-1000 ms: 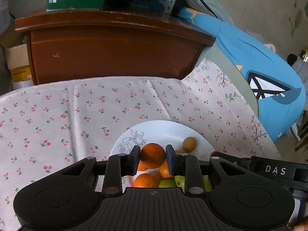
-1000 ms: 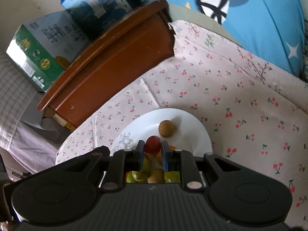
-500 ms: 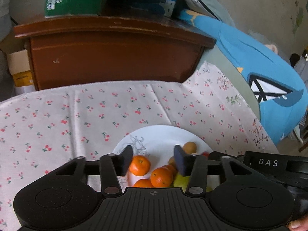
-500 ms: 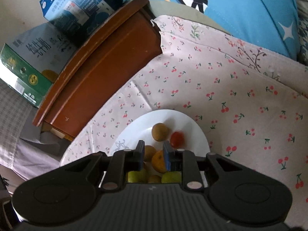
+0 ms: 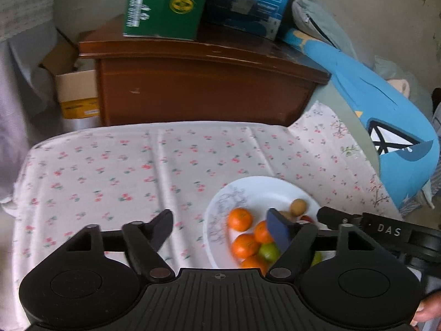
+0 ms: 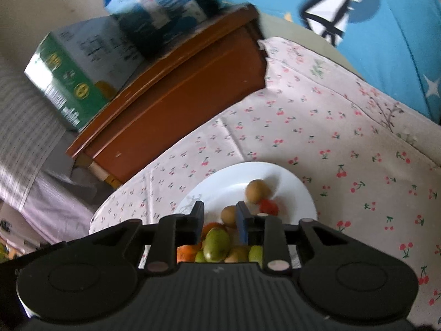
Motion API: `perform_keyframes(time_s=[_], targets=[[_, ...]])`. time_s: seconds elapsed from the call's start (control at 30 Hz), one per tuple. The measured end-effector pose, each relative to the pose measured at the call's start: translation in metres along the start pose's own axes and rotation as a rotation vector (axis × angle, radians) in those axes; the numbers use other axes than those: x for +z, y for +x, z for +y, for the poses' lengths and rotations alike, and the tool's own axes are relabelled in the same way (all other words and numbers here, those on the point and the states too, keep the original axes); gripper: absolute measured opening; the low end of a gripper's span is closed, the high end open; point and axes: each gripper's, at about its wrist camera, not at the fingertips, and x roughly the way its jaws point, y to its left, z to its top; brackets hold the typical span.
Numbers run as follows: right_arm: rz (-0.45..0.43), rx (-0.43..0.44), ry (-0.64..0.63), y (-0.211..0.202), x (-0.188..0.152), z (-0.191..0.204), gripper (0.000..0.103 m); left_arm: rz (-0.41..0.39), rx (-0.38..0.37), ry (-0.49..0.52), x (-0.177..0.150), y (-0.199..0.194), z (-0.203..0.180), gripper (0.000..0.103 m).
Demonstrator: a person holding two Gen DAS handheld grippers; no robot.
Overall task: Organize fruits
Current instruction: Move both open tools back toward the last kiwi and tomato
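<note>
A round white ceramic plate (image 5: pixel 264 186) with a grey floral print sits on the tabletop, which is covered by a pale cherry-patterned cloth (image 5: pixel 110 171). On the plate lie several orange mandarins (image 5: pixel 240 219), green round fruits (image 6: pixel 217 244), two brown kiwi-like fruits (image 6: pixel 255 190) and one small red fruit (image 6: pixel 268 206). The left gripper (image 5: pixel 220 227) hangs over the plate's near-left rim, its jaws opening wide with nothing held between them. The right gripper (image 6: pixel 219 216) hovers over the plate's near side; its jaws are opening, a narrow gap with no fruit pressed. Beyond the plate stands a dark brown wooden cabinet (image 5: pixel 204 88) bearing a green carton (image 5: pixel 165 5).
</note>
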Motion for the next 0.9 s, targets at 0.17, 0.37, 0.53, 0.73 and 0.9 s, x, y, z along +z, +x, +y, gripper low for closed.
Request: perform_keyframes(time_s=[0.17, 0.37, 0.53, 0.73, 0.9], targets=[[0.018, 0.039, -0.051, -0.007, -0.014, 0.014, 0.03, 0.002, 0.023, -0.018, -0.007, -0.015, 0.013, 0.089], [0.031, 0.075, -0.128, -0.015, -0.035, 0.035, 0.031, 0.013, 0.059, -0.072, -0.016, -0.027, 0.034, 0.09], [0.064, 0.107, -0.181, -0.014, -0.057, 0.051, 0.031, -0.001, 0.092, -0.097, -0.023, -0.037, 0.046, 0.09], [0.105, 0.142, -0.254, -0.009, -0.082, 0.068, 0.031, -0.01, 0.115, -0.088, -0.028, -0.042, 0.049, 0.09], [0.128, 0.146, -0.314, 0.003, -0.099, 0.077, 0.03, -0.003, 0.114, -0.11, -0.029, -0.042, 0.057, 0.09]])
